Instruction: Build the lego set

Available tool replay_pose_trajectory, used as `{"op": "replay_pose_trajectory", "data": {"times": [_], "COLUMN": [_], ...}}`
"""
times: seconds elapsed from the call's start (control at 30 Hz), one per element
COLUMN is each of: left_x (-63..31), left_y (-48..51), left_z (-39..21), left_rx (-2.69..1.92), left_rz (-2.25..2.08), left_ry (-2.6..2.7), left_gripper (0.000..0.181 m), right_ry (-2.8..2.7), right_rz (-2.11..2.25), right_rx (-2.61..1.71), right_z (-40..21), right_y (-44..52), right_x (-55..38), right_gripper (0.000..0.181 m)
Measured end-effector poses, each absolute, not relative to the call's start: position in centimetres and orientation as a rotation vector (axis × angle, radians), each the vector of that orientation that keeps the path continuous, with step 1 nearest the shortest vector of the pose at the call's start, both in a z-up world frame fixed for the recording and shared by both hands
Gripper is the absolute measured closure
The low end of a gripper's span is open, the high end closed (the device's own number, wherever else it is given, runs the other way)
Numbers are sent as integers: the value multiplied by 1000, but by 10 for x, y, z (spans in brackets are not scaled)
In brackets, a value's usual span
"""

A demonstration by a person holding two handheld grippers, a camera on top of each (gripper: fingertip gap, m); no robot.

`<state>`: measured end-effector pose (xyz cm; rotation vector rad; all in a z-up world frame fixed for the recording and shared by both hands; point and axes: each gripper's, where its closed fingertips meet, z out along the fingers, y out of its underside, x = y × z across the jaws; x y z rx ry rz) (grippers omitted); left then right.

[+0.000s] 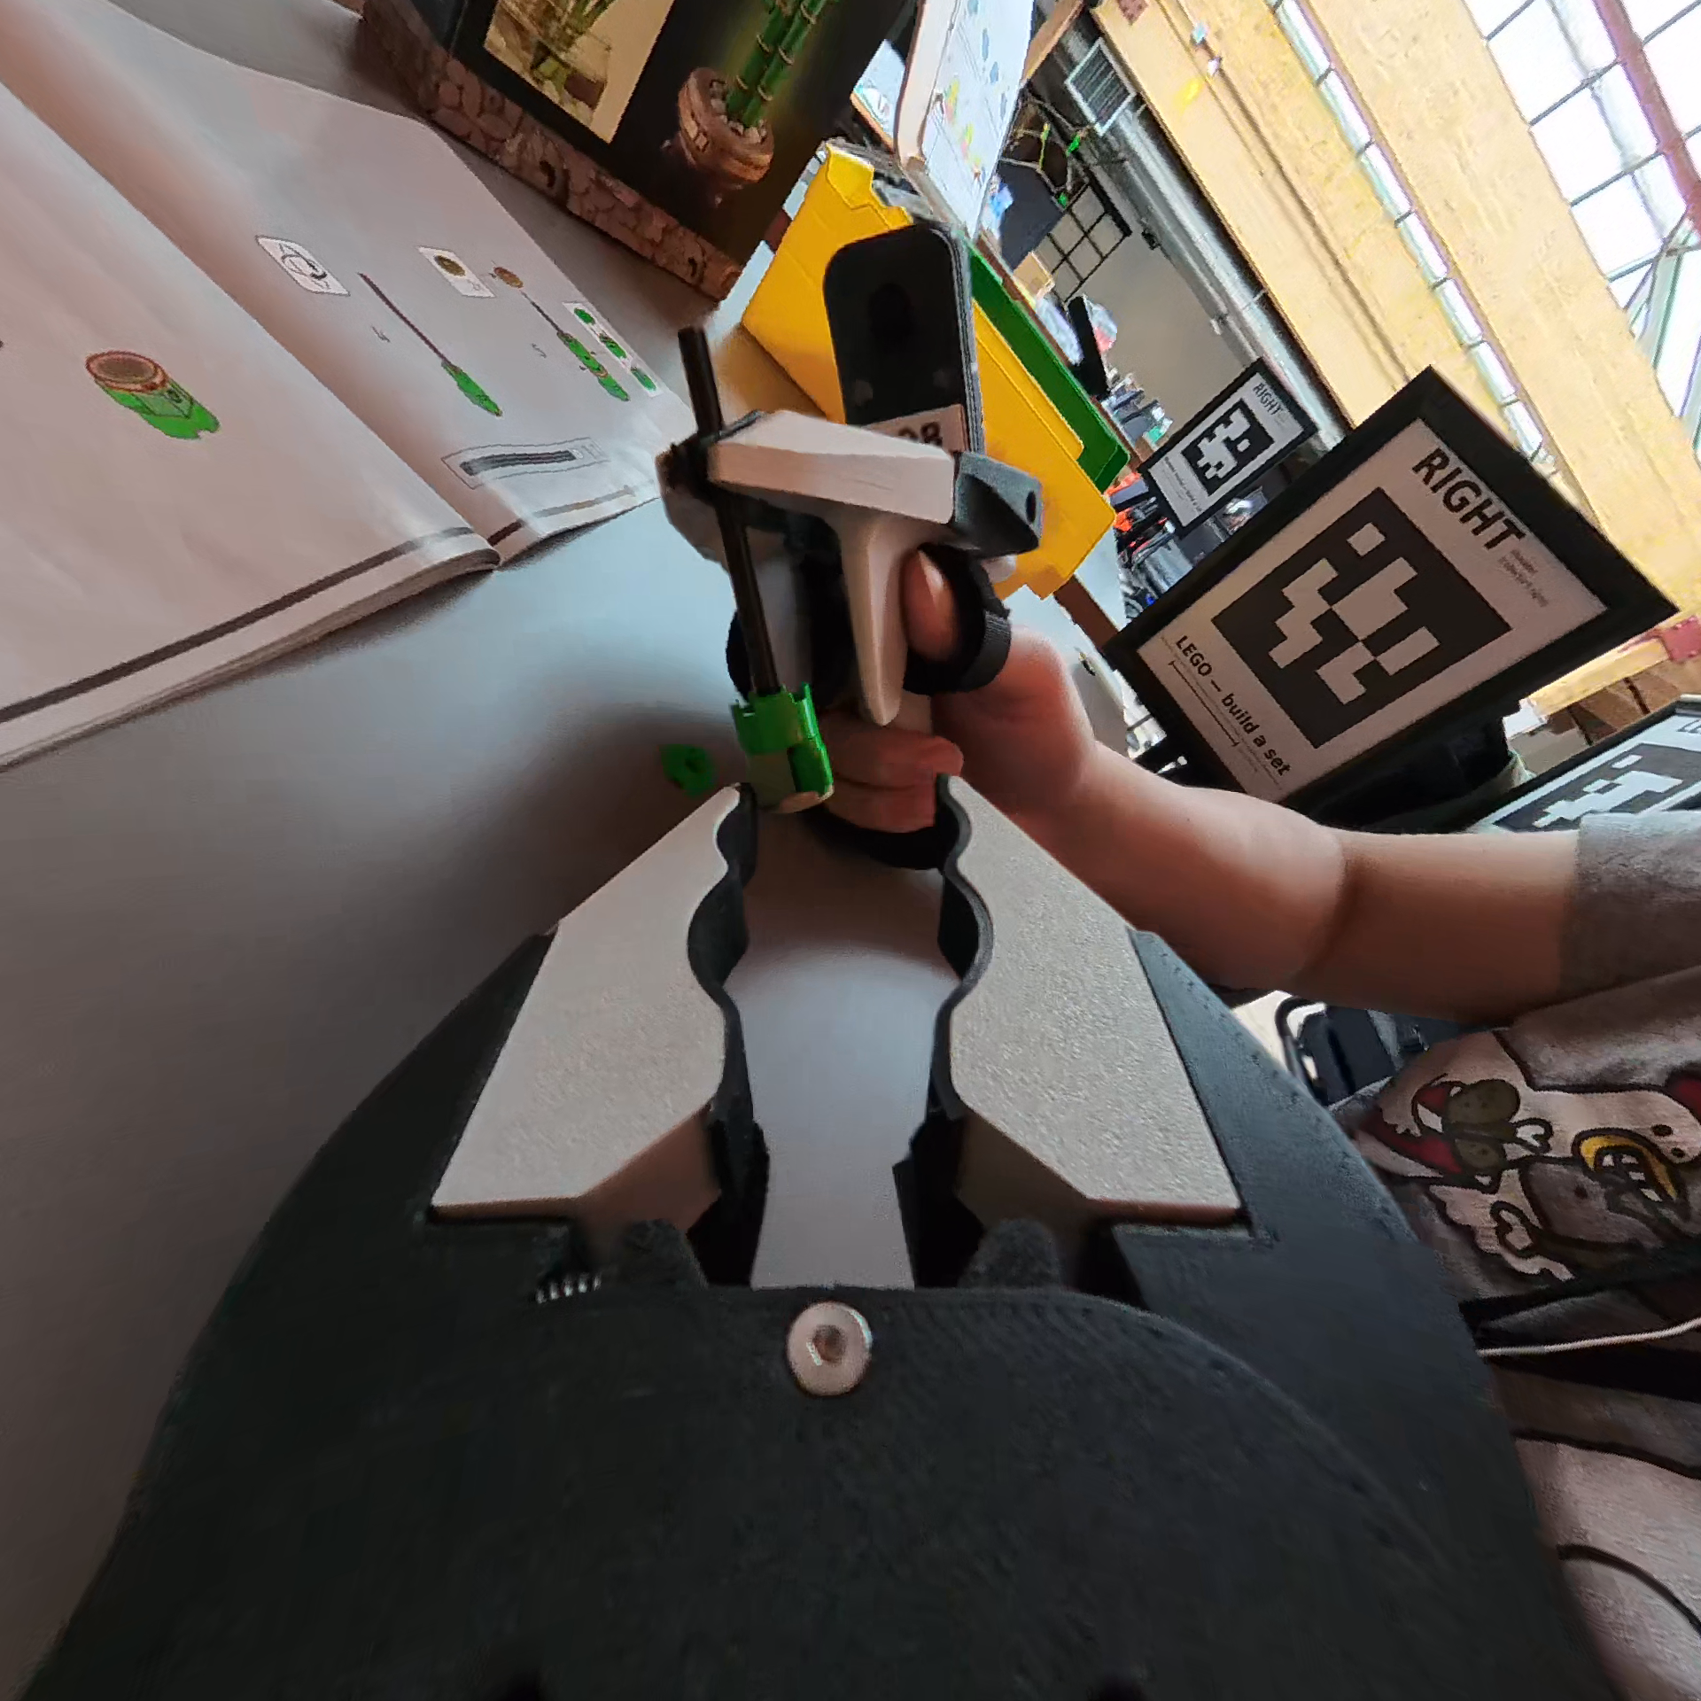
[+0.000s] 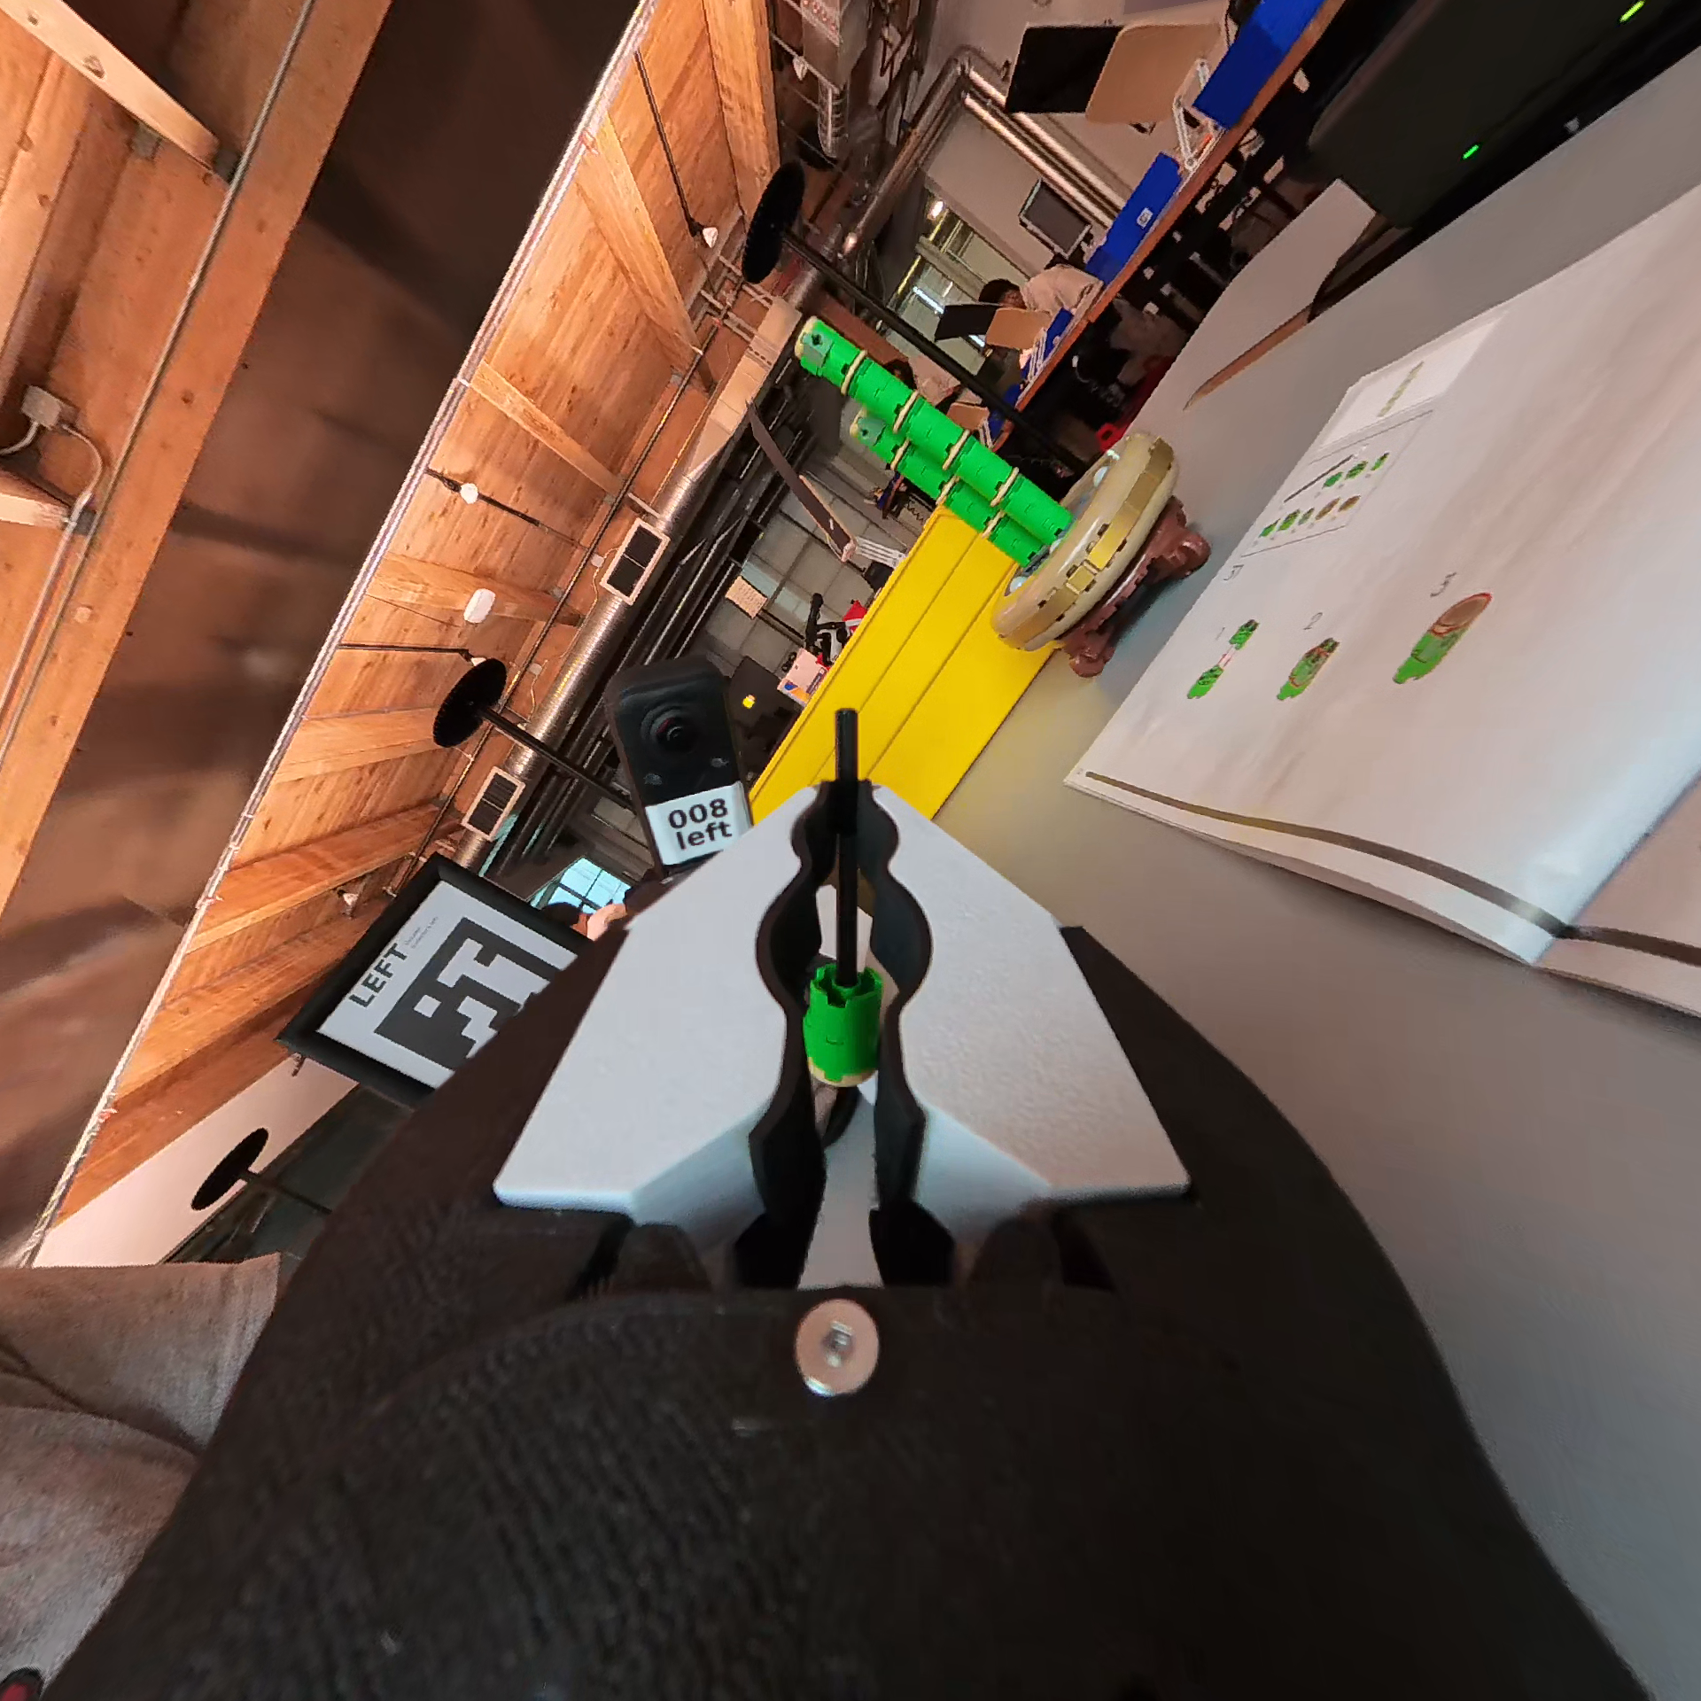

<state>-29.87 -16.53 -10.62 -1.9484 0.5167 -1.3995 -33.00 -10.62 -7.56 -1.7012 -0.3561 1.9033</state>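
The right gripper [image 2: 842, 810] is pinching a thin black rod [image 2: 845, 884]; its fingers are hiding part of the rod. A green piece [image 1: 782, 750] with a tan base is sitting on the rod's lower end. The left gripper [image 1: 842, 810] is standing spread and empty just below that piece. Beside it, a small green piece [image 1: 686, 766] is lying on the grey table [image 1: 322, 828].

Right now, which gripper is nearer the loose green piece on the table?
Left. The left gripper, fingers open, points just beside the loose green piece; the right gripper is raised above it, clamping the black axle.
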Motion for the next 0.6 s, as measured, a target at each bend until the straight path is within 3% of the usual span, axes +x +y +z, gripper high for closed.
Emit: {"op": "replay_pose_trajectory", "data": {"times": [0.2,0.27,0.33,0.6], "left_x": [-310,-306,-304,-297], "left_y": [-157,-162,-165,-164], "left_z": [-133,-143,-152,-139], "left_rx": [-2002,-2006,-2054,-2057], "left_rz": [-758,-665,-657,-800], "left_ry": [836,917,955,822], "left_gripper": [134,142,147,139], "right_ry": [-332,-362,-404,-435], "right_rz": [1953,1902,1859,1853], "right_rx": [-1722,-1756,-1761,-1585], "right_z": [-76,-81,-82,-32], "right_y": [-106,-106,-107,-98], "right_x": [-327,-328,-329,-304], "right_gripper": [180,178,178,180]}}
